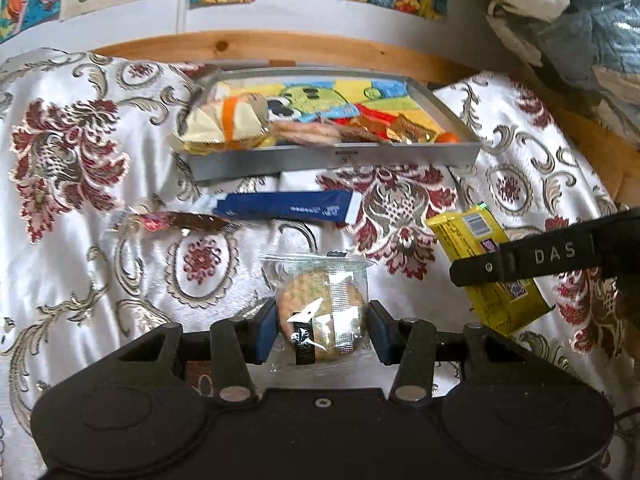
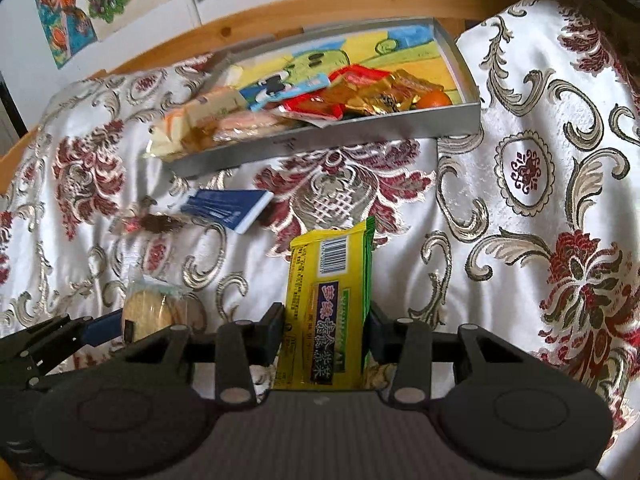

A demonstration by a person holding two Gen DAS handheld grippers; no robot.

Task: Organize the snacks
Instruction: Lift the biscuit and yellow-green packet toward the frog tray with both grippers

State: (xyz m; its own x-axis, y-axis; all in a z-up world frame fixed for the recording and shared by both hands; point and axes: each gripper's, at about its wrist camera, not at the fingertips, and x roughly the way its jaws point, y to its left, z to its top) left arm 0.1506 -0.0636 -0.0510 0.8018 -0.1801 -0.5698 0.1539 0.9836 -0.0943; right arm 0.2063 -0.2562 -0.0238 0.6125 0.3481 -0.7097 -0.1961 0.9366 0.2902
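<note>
Two snacks are in hand at once. Left gripper (image 1: 323, 330) has its blue pads against both sides of the clear-wrapped cracker pack (image 1: 322, 320), clamped on it low over the floral cloth (image 1: 80, 280). Right gripper (image 2: 325, 334) is closed on the yellow snack packet (image 2: 330, 304), pads pressing its long edges, barcode end pointing away; whether either pack is lifted off the cloth is hard to tell from these angles.

Further out, two loose items lie on the cloth, near each other: a small foil-wrapped candy (image 1: 180, 221) and just beyond it a flat blue sachet (image 1: 286, 206). Neither gripper is near them.

Farthest, the grey tray (image 1: 332, 158) sits against the wooden frame (image 1: 280, 46). It already holds a heap of snacks: a cream-and-orange wafer pack (image 1: 224, 120) at its left end, red and gold wrappers in the middle, and something orange, maybe a fruit, in the right corner.

Progress looks past halfway: most snacks are in the tray, four remain outside. Left to do is carry both gripped packs to the tray, then fetch the candy and the sachet.
</note>
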